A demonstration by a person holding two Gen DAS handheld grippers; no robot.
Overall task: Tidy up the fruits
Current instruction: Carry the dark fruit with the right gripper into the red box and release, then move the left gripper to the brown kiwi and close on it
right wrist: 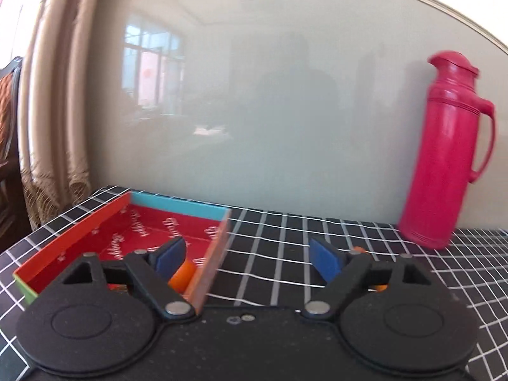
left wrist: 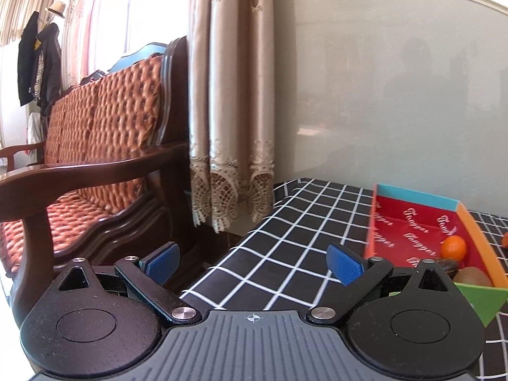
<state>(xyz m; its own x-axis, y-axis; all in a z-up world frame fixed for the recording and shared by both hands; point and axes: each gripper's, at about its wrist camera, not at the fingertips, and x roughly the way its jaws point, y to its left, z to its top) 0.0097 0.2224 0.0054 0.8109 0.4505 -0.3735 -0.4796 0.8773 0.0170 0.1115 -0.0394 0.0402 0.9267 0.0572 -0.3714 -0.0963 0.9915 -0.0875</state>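
A red tray [left wrist: 406,222] with orange, blue and green walls lies on the black checked tablecloth. In the left wrist view it holds an orange mandarin [left wrist: 453,247] and a brown kiwi [left wrist: 471,276]. My left gripper [left wrist: 254,262] is open and empty, left of the tray above the table's corner. In the right wrist view the tray [right wrist: 95,222] is at the left, and an orange fruit [right wrist: 182,277] shows behind my left finger. My right gripper [right wrist: 247,258] is open and empty, straddling the tray's orange right wall [right wrist: 212,260]. Another orange fruit [right wrist: 358,249] peeks behind the right finger.
A tall pink thermos [right wrist: 444,171] stands at the back right against the grey wall panel. A wooden sofa [left wrist: 95,158] with orange cushions and beige curtains [left wrist: 228,95] are left of the table. The table's left edge [left wrist: 241,241] lies under my left gripper.
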